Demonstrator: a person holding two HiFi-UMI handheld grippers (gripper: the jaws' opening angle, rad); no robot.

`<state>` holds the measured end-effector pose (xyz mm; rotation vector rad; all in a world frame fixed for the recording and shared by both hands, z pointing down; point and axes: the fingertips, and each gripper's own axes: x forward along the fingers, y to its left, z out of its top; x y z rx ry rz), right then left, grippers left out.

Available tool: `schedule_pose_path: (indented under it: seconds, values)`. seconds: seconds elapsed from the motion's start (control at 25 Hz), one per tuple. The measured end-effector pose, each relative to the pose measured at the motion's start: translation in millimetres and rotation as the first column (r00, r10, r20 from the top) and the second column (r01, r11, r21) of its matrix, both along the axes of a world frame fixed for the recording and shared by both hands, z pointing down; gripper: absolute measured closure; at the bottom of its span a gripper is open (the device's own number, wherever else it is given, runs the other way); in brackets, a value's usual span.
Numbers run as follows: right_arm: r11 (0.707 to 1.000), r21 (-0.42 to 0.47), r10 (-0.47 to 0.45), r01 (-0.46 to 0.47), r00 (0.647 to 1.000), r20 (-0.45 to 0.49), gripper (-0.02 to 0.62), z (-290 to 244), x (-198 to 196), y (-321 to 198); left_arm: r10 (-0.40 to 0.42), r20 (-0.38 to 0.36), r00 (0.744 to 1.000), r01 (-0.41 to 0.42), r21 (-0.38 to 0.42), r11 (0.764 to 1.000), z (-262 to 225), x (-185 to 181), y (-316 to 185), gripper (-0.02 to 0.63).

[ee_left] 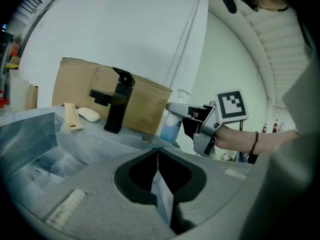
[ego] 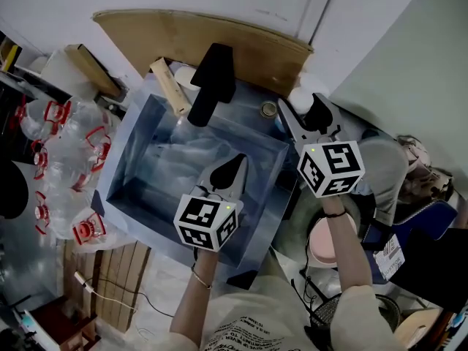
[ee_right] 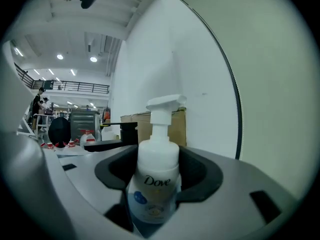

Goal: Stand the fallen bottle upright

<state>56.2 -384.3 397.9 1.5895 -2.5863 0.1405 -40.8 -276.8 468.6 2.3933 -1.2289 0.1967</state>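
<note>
Two grippers, one load: the bottle is clamped in the right gripper at the sink's far corner.

The right gripper [ego: 306, 115] holds the white plastic pump bottle with the blue label [ee_right: 152, 179] across its body. Its jaws are spread wide to span the body, and the pump head is on top. The grip sits on the broad body, not the narrow neck, presumably so the bottle does not slip while it is turned and set down. The bottle is near vertical beside the film-covered steel sink [ego: 135, 152], right of the black square tap [ego: 210, 82]. Whether its base touches the ledge cannot be determined. The left gripper [ee_left: 158, 159] hangs over the basin with its jaws closed together and nothing between them – clear of the work, judged to be on standby. Release is advisable only once the base sits flat.
</note>
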Motion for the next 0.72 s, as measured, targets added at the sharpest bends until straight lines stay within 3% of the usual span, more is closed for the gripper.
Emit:
schedule_pose_path:
  seconds: [0.28,0.72]
  values:
    - [0.997,0.039,0.069,-0.07,0.997,0.04,0.345,7,7,5,-0.001,0.011,1.0,0.001,-0.006,1.0,5,-1,6,0.58]
    - [0.992,0.074,0.103,-0.104,0.995,0.012,0.345,14,10,9,-0.007,0.017,1.0,0.007,-0.013,1.0,8,-4,10,0.581]
